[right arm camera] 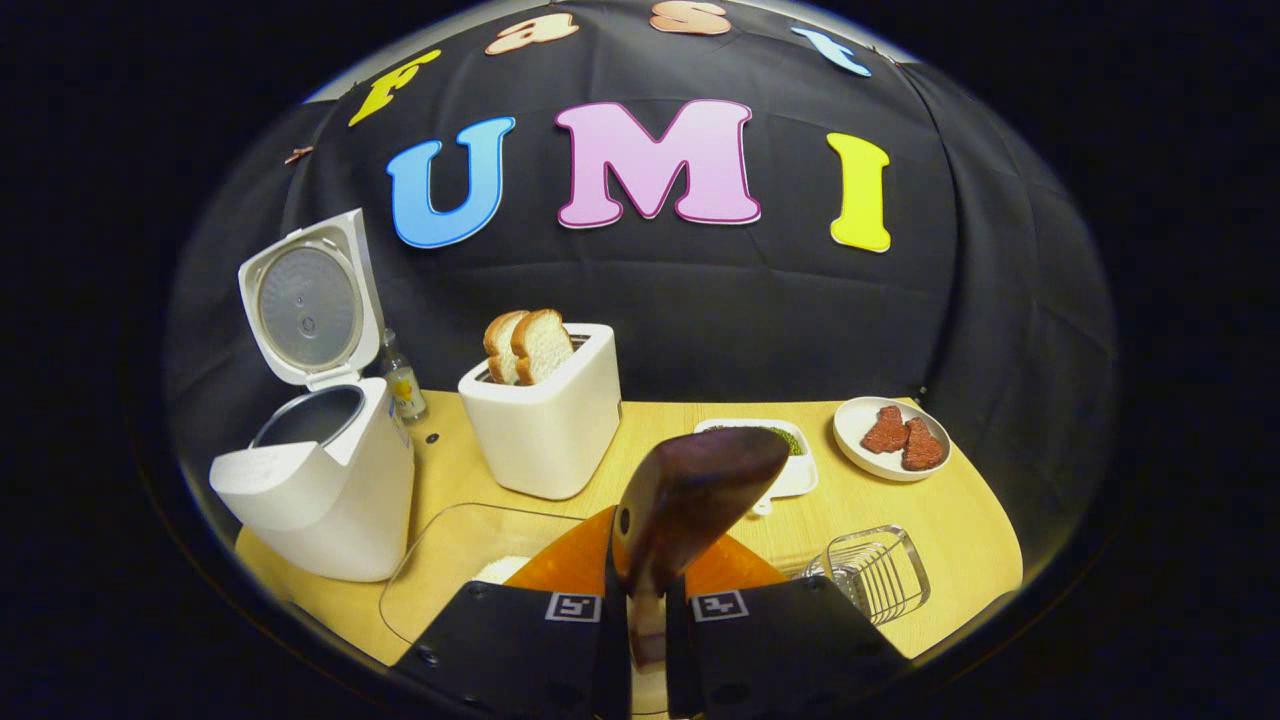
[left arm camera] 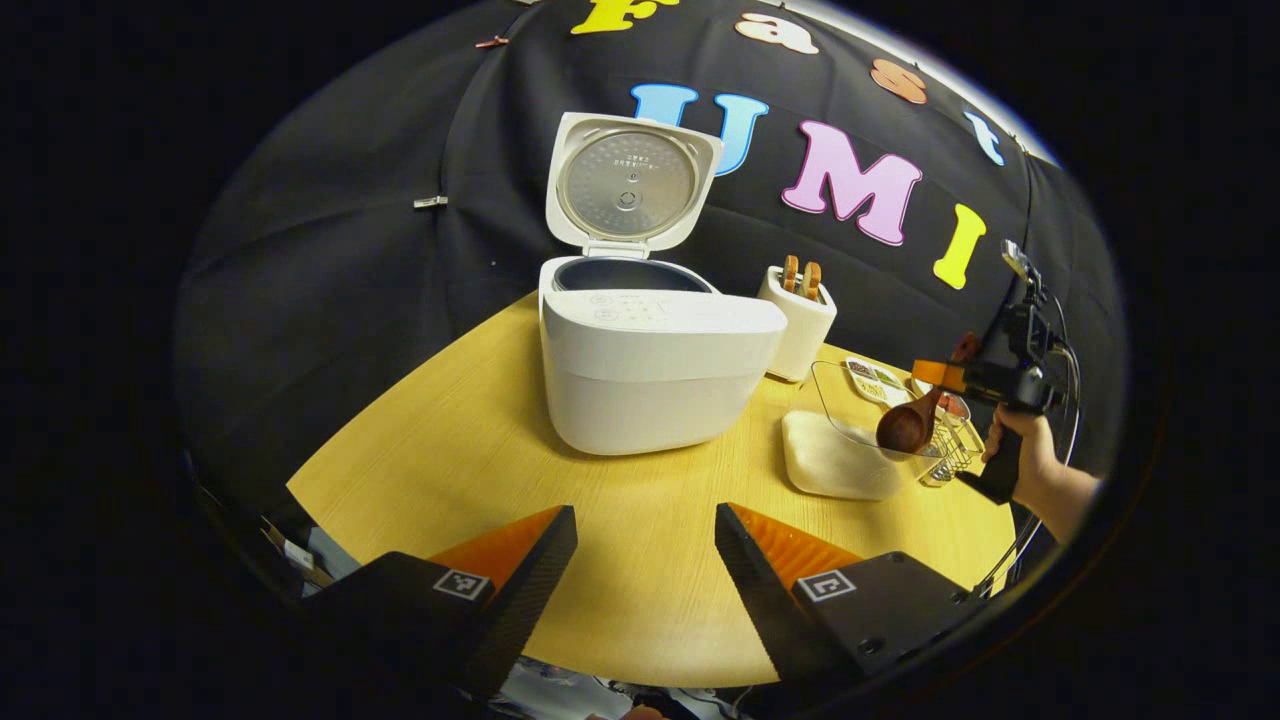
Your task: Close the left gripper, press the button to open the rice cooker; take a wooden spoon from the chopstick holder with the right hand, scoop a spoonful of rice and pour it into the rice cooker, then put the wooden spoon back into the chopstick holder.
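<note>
White toaster (right arm camera: 545, 425) with two bread slices (right arm camera: 528, 345), plate of red pieces (right arm camera: 892, 437), small bottle (right arm camera: 401, 378).

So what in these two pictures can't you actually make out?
- Inside of the cooker: in both views its rim hides the pot floor.
- Spoon bowl: the right gripper view shows only its back, so whether it carries rice is unclear.
- Rice in the clear box: in the right gripper view, mostly hidden behind the right tongs.
- Wire holder: in the left gripper view, too small and partly behind the spoon.
</note>
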